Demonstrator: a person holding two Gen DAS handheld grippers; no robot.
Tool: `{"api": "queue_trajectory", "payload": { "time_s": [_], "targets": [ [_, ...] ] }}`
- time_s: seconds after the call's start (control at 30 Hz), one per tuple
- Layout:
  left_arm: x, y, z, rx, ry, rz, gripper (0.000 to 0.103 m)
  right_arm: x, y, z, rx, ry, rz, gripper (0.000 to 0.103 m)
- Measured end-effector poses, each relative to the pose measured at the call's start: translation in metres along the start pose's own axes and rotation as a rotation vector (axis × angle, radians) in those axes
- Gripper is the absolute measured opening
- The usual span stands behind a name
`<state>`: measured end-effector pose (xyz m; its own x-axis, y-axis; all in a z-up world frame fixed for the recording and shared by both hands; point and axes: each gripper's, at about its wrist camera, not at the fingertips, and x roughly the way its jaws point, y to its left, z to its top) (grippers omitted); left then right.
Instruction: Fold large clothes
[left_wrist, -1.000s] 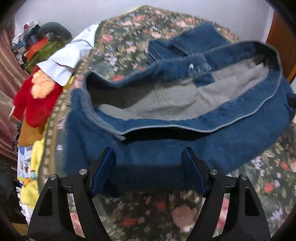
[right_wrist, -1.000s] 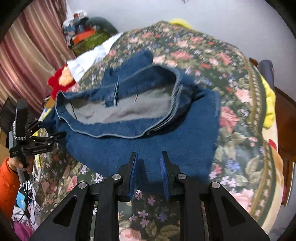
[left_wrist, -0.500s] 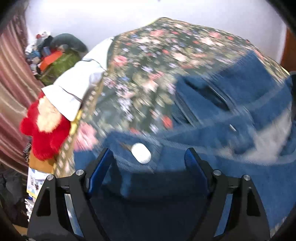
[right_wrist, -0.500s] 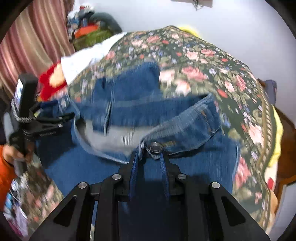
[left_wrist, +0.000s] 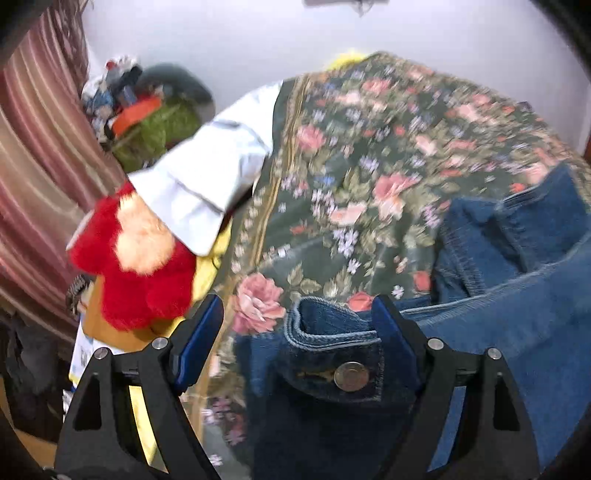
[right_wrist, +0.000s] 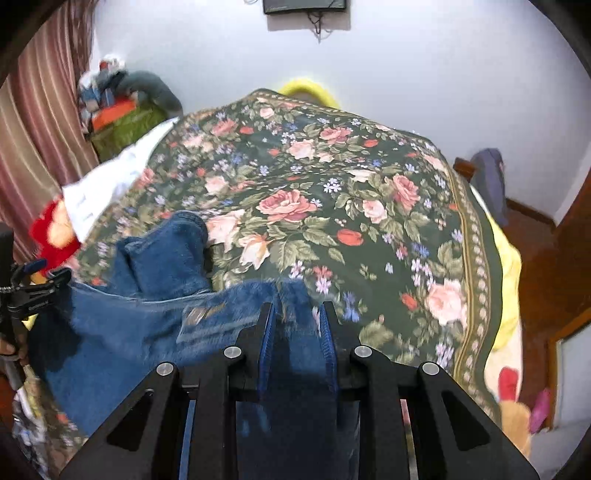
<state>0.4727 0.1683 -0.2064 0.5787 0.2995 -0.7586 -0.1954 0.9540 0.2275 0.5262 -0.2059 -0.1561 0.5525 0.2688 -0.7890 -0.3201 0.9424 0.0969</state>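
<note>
The blue denim jeans (left_wrist: 498, 332) lie across the near side of the bed, on the floral green bedspread (right_wrist: 332, 184), with the waistband end up at my two tools and a bunched part lying further in on the cover.

My right tongs (right_wrist: 297, 310) are pressed nearly together and pinching a fold of the denim. My left tongs (left_wrist: 295, 310) are spread wide. The waistband corner with its round metal button (left_wrist: 351, 375) sits between them, against one pad only, and bedspread shows through the gap on the other side, so I judge that corner is not gripped.

That is my main worry. If I carry on with only one corner pinched, the heavy denim will likely sag off the loose side and the fold will come out skewed. The free corner could also slide out of the left tongs altogether (it looks merely hooked there).

Second risk: the left corner hangs close to the bed's edge, beside the red plush toy (left_wrist: 136, 266) and the white folded cloth (left_wrist: 207, 177). A drop there could send it over the side.

Third: the bunched part could get trapped under the fold as a lump.

Both views are blurred, so I cannot judge how much cloth the right pinch has, and a thin bite might let go under load.
</note>
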Motion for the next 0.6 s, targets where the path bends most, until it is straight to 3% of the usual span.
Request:
{"api": "queue_trajectory", "payload": {
  "time_s": [0.13,0.4,0.5,0.6],
  "targets": [
    [-0.033,0.002,-0.003,0.039,-0.044,-0.014,0.083,-0.016,0.012,-0.013,-0.05,0.029,0.054,0.02],
    [-0.027,-0.029,-0.037,0.041,0.088,-0.209,0.083,-0.02,0.07,-0.05,-0.242,0.088,0.064,0.02],
    [-0.01,-0.049,-0.05,0.073,0.137,-0.196,0.083,-0.006,0.088,-0.065,-0.295,0.141,0.062,0.02],
    [0.008,-0.062,-0.052,0.12,0.129,-0.089,0.083,0.015,0.1,-0.08,-0.348,0.189,-0.032,0.02]
  ]
}}
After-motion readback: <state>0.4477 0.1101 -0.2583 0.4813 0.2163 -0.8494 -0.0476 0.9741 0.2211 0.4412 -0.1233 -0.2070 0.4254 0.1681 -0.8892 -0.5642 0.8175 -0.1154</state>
